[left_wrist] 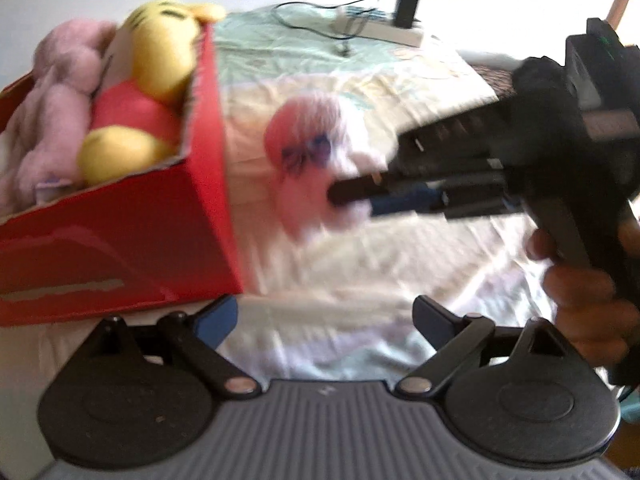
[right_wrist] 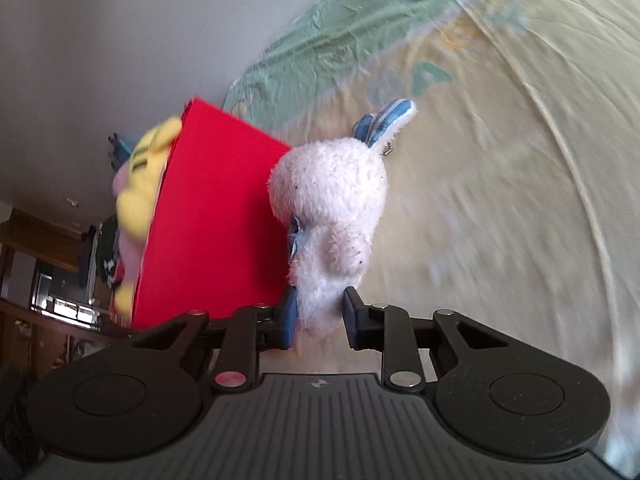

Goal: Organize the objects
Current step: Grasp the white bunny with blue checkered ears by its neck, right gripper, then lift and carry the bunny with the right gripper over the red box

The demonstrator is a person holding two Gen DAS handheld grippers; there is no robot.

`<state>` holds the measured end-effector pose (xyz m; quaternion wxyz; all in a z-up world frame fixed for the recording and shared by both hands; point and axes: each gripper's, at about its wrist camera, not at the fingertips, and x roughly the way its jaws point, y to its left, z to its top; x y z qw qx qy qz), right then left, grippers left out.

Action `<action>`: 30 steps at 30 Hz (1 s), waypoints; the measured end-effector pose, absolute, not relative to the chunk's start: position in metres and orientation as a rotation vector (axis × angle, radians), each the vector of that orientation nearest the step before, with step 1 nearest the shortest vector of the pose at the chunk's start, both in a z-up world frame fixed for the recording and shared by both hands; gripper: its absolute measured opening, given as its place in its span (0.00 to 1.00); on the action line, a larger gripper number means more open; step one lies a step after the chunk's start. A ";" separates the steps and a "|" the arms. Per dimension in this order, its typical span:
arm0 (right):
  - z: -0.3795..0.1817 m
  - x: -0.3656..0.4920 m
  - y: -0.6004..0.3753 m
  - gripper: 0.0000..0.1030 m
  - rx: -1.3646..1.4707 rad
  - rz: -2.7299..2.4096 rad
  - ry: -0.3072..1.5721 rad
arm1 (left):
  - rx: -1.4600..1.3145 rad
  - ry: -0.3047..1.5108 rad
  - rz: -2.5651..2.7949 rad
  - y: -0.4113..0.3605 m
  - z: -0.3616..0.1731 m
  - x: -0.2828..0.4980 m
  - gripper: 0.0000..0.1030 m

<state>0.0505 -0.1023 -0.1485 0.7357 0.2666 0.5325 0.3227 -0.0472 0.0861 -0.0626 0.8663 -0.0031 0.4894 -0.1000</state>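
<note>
The right claw (right_wrist: 320,314) is gripping a small white plush rabbit (right_wrist: 330,216) by its lower end, the two blue-padded fingers (right_wrist: 289,316) pressing into the fur from either side. Pinching the narrow bottom part is leaving the round head and the striped blue ear free, so the toy is hanging out ahead of the claw instead of being crushed. The rabbit is being carried in the air just beside the near wall of a red box (right_wrist: 216,216), not yet over the opening, which I take as the reason for the raised, tilted hold: it has to clear the rim.

From the left wrist view the same rabbit (left_wrist: 316,160) is looking pinkish and badly blurred, so I cannot say whether it is touching the box (left_wrist: 120,240) or only close to it. A person's hand (left_wrist: 580,292) is gripping the handle of that right tool.

The left claw (left_wrist: 324,316) is standing wide apart with nothing between its fingers, waiting low by the box corner, probably to steady the cardboard if needed.

Inside the box a yellow bear (left_wrist: 148,80) in a red shirt is lying next to a pale pink plush toy (left_wrist: 60,104), packed side by side, leaving little room. The box is sitting on a bed (left_wrist: 360,272) covered with a cream and green sheet. Well beyond, a power strip (left_wrist: 384,28) with a black charger is lying near the far edge.
</note>
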 end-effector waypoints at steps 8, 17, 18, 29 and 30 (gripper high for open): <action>-0.149 0.010 -0.141 0.28 0.587 0.693 1.223 | -0.026 1.018 -0.342 0.061 -0.068 -0.051 0.91; -0.137 0.015 -0.147 0.42 0.479 0.658 1.119 | -0.091 1.064 -0.326 0.049 -0.083 -0.019 0.86; -0.137 0.017 -0.148 0.42 0.469 0.655 1.108 | -0.102 1.064 -0.324 0.049 -0.082 -0.020 0.83; -0.159 0.050 -0.130 0.49 0.536 0.733 1.127 | -0.106 1.091 -0.295 0.046 -0.100 0.004 0.74; -0.160 0.052 -0.129 0.50 0.548 0.738 1.134 | -0.109 1.095 -0.291 0.046 -0.101 0.006 0.72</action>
